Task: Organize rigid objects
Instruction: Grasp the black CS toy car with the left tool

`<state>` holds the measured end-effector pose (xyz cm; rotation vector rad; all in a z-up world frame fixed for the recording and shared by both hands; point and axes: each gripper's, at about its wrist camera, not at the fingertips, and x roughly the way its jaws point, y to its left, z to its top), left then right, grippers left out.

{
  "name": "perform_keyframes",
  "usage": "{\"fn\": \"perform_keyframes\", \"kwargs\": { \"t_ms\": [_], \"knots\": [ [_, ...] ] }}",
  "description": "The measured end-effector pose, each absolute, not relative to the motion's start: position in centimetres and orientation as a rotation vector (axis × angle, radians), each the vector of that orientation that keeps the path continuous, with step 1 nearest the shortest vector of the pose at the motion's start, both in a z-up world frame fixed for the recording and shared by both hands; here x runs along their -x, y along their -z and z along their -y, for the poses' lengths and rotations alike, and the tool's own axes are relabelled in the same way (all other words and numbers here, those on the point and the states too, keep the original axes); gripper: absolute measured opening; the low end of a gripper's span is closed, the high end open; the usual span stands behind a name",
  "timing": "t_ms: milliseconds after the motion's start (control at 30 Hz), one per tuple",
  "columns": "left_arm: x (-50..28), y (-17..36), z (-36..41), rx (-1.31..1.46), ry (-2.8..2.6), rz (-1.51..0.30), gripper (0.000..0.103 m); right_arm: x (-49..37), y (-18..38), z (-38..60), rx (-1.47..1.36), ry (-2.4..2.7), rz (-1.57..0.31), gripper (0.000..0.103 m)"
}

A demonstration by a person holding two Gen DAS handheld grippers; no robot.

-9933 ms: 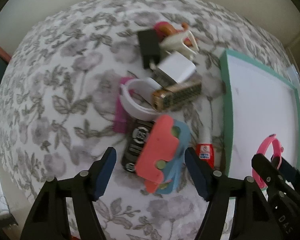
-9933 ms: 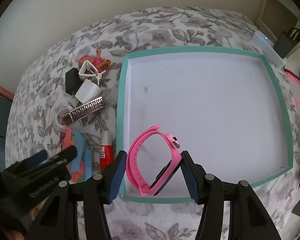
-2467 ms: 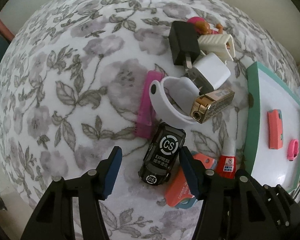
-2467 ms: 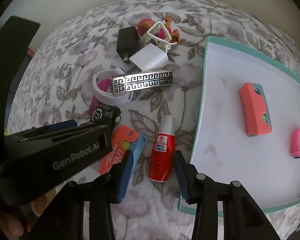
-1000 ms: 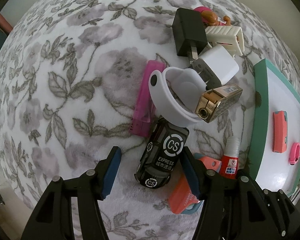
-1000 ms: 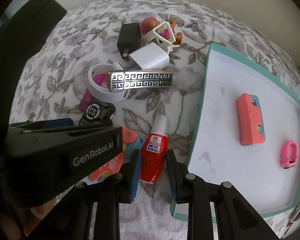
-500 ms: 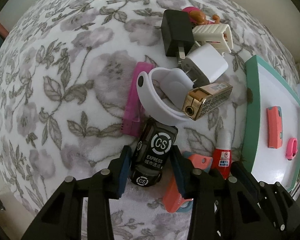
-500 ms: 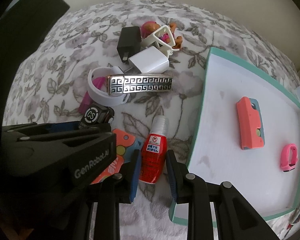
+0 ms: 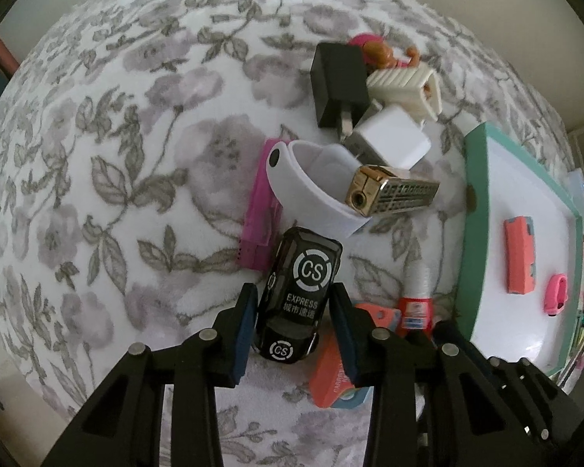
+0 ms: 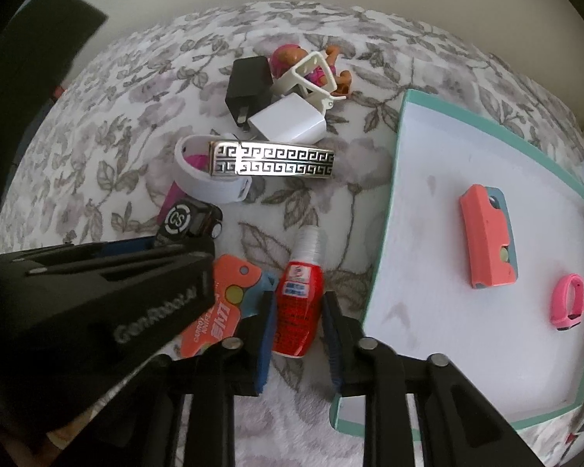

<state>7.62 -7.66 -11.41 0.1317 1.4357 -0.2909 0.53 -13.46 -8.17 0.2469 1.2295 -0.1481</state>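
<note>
The teal-rimmed tray (image 10: pixel 403 179) lies flat on the flower-patterned tabletop (image 9: pixel 144 179), to the right of a cluster of loose items, and its white floor holds just two things, well apart from each other: a coral-and-blue case (image 10: pixel 488 241) near the middle and a small pink wristband (image 10: pixel 568 301) closer to the right rim. Everything else sits outside the tray. The left hand-held gripper (image 9: pixel 294 325) points straight down, its jaws having just been closing, and now grasps the black toy car (image 9: pixel 301 288) marked "CS EXPRESS" by its sides. The right hand-held gripper (image 10: pixel 298 321) is clenched on the red glue bottle (image 10: pixel 298 299), just beside the tray's left rim. An orange card (image 10: pixel 224 307) lies between the two grippers. Farther back lie a white wristband (image 10: pixel 202 179), a patterned metal lighter (image 10: pixel 272 163) resting on it, a white charger (image 10: pixel 290 122), a black charger (image 10: pixel 249 85) and a white toy chair (image 10: pixel 309 76).
</note>
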Motion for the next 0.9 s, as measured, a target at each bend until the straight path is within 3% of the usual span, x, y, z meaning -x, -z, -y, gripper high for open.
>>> {"fn": "perform_keyframes", "kwargs": {
  "t_ms": [33,367,400,533,900],
  "knots": [
    [-7.7,11.1,7.6,-0.128,0.293,-1.429,0.039,-0.5,7.9,13.7,-0.255,0.147,-1.218,0.01],
    [-7.9,10.2,6.4,-0.101,0.289,-1.425,0.037,-0.2,8.1,14.2,-0.286,0.149,-1.222,0.012],
    [-7.8,10.1,6.3,-0.098,0.289,-1.426,0.037,-0.1,8.0,14.3,-0.283,0.154,-1.217,0.013],
    [-7.9,10.4,5.9,-0.089,0.287,-1.426,0.037,0.0,7.9,14.4,-0.292,0.145,-1.217,0.034],
    [-8.5,10.1,4.2,-0.069,0.279,-1.431,0.037,-0.9,9.4,12.5,-0.204,0.152,-1.284,0.032]
  ]
}}
